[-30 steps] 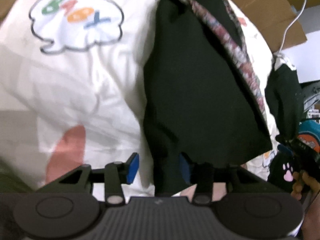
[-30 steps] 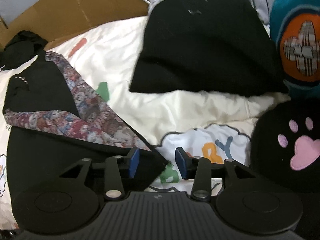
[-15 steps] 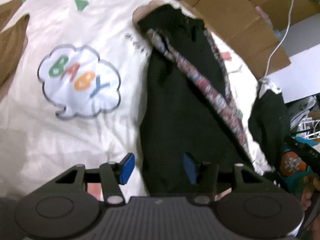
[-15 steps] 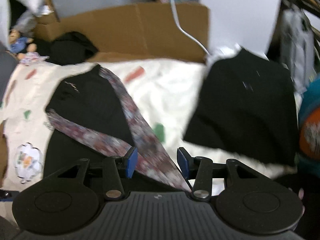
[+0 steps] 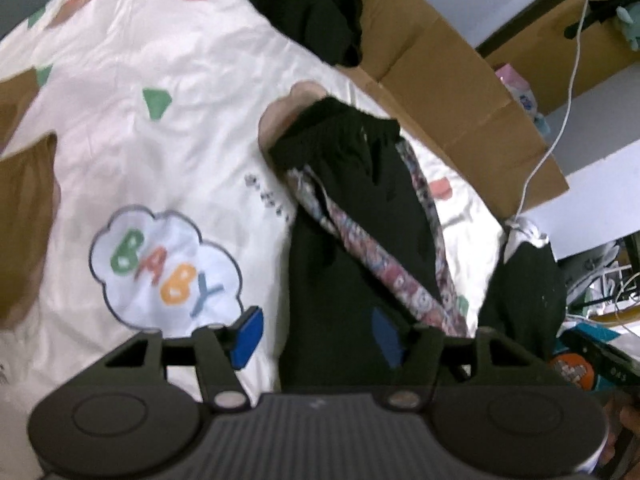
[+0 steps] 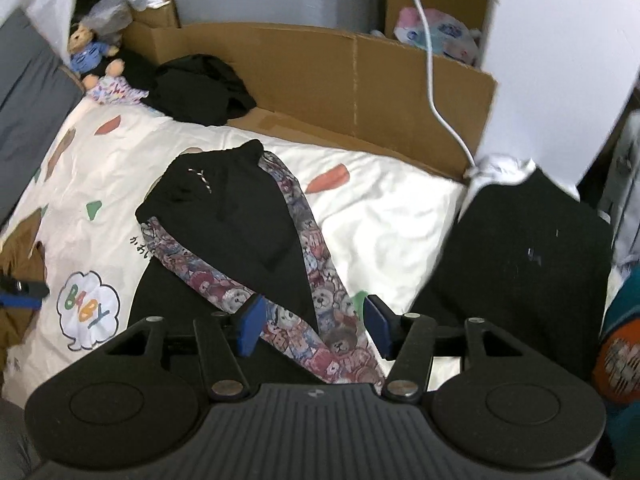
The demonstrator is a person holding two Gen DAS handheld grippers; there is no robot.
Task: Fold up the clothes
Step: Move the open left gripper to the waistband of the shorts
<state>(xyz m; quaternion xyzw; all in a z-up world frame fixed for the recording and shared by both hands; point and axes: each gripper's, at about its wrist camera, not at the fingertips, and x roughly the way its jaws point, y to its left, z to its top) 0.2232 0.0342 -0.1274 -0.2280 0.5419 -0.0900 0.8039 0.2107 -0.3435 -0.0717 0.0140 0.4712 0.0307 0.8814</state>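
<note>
Black trousers (image 5: pixel 352 240) (image 6: pixel 240 208) with a teddy-bear print side stripe (image 6: pixel 316 292) lie folded lengthwise on a white printed bedsheet (image 5: pixel 140 168) (image 6: pixel 384 216), waistband at the far end. My left gripper (image 5: pixel 316 338) hovers open above the near end of the trousers, nothing between its blue pads. My right gripper (image 6: pixel 312 330) is also open and raised above the near part of the stripe, holding nothing. A folded black garment (image 6: pixel 516 264) (image 5: pixel 524 292) lies to the right of the trousers.
A crumpled black garment (image 6: pixel 200 92) (image 5: pixel 316 16) sits at the far side against a cardboard wall (image 6: pixel 360 80). A brown garment (image 5: pixel 24 216) lies at the left. Plush toys (image 6: pixel 94 60), a white cable (image 6: pixel 436 92) and an orange-teal cushion (image 6: pixel 620 360) ring the bed.
Both grippers have pulled back and risen away from the trousers, so more of the bed shows. Their jaws have widened. The trousers stay flat on the sheet.
</note>
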